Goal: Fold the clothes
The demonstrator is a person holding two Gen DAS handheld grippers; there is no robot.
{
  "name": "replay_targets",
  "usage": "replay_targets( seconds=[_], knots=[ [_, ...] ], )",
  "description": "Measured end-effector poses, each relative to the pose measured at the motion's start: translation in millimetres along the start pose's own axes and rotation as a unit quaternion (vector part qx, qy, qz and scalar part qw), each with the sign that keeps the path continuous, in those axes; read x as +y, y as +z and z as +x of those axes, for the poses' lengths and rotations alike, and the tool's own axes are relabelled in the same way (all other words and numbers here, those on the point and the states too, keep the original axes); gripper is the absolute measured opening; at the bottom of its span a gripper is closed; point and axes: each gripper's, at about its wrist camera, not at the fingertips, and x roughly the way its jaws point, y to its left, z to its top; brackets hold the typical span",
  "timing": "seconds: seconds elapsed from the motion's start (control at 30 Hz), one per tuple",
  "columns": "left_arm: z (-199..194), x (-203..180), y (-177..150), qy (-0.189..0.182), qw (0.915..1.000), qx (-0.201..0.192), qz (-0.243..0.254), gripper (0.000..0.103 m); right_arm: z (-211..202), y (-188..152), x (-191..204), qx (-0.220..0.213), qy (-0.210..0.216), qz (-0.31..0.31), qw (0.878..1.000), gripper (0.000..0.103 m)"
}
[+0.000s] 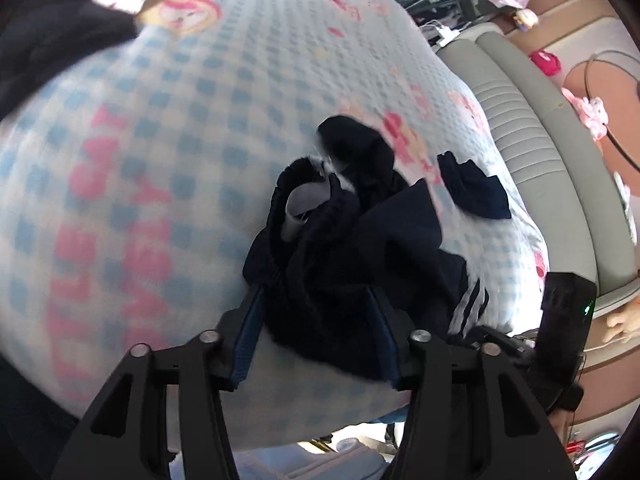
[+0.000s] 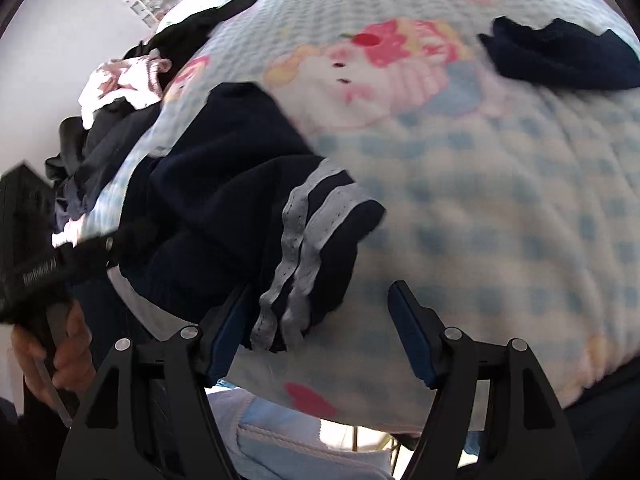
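Observation:
A crumpled navy garment (image 1: 360,248) with white stripes lies on the blue-checked cartoon blanket (image 1: 160,128). My left gripper (image 1: 314,296) is shut on its bunched waistband end, and the dark cloth fills the gap from pad to pad. A grey label (image 1: 304,200) shows just ahead of the grip. In the right wrist view the same garment (image 2: 224,184) shows its white-striped hem (image 2: 296,256). My right gripper (image 2: 320,290) stands open over that hem, which rests by the left finger; the right pad is well apart from it over the blanket (image 2: 500,200).
A small navy piece (image 1: 474,192) (image 2: 560,56) lies alone farther along the blanket. A heap of dark and pink-white clothes (image 2: 120,84) sits at the far left edge. A grey padded bed edge (image 1: 532,140) runs along the right, with the floor beyond.

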Motion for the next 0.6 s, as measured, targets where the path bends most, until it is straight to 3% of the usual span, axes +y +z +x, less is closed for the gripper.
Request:
replay_targets(
  seconds=[0.03,0.07,0.13,0.2,0.27,0.33,0.37,0.43,0.53,0.57,0.6],
  knots=[
    [-1.1,-8.9,2.4,-0.001,0.9999,-0.002,0.017,0.024,0.7,0.0,2.1,-0.01,0.002,0.002,1.0,0.045],
    [-2.7,-17.6,4.8,-0.002,0.9995,-0.006,0.032,0.016,-0.2,1.2,4.4,-0.024,0.0,0.005,1.0,0.036],
    [-16.0,-34.5,9.8,-0.026,0.9982,-0.023,0.05,0.016,-14.9,7.2,6.8,-0.064,-0.011,0.011,0.998,0.017],
    [-33.8,-50.3,13.7,-0.052,0.9959,-0.043,0.06,0.016,-36.9,13.6,5.9,-0.111,-0.022,0.021,0.993,0.01],
    [-51.3,-59.1,15.7,-0.071,0.9935,-0.067,0.058,0.019,-68.2,18.1,-2.4,-0.166,-0.031,0.037,0.985,0.01],
    [-62.2,-61.2,17.1,-0.077,0.9915,-0.091,0.051,0.038,-97.9,21.5,-13.3,-0.218,-0.044,0.059,0.973,0.01],
    [-60.6,-59.4,17.9,-0.065,0.9918,-0.097,0.052,0.06,-106.3,21.7,-22.2,-0.236,-0.054,0.076,0.967,0.01],
    [-48.7,-52.0,19.5,-0.02,0.9951,-0.079,0.055,0.06,-104.2,20.6,-42.3,-0.233,-0.072,0.107,0.964,0.01],
    [-42.2,-36.5,17.3,0.005,0.9964,-0.067,0.051,0.06,-80.4,11.3,-65.5,-0.182,-0.086,0.127,0.971,0.013],
    [-39.5,-32.9,15.2,0.014,0.9965,-0.064,0.052,0.06,-74.3,6.2,-71.0,-0.17,-0.079,0.132,0.973,0.018],
    [-35.2,-32.0,12.1,0.028,0.9962,-0.056,0.061,0.06,-68.9,2.3,-75.3,-0.16,-0.064,0.14,0.975,0.034]
  ],
)
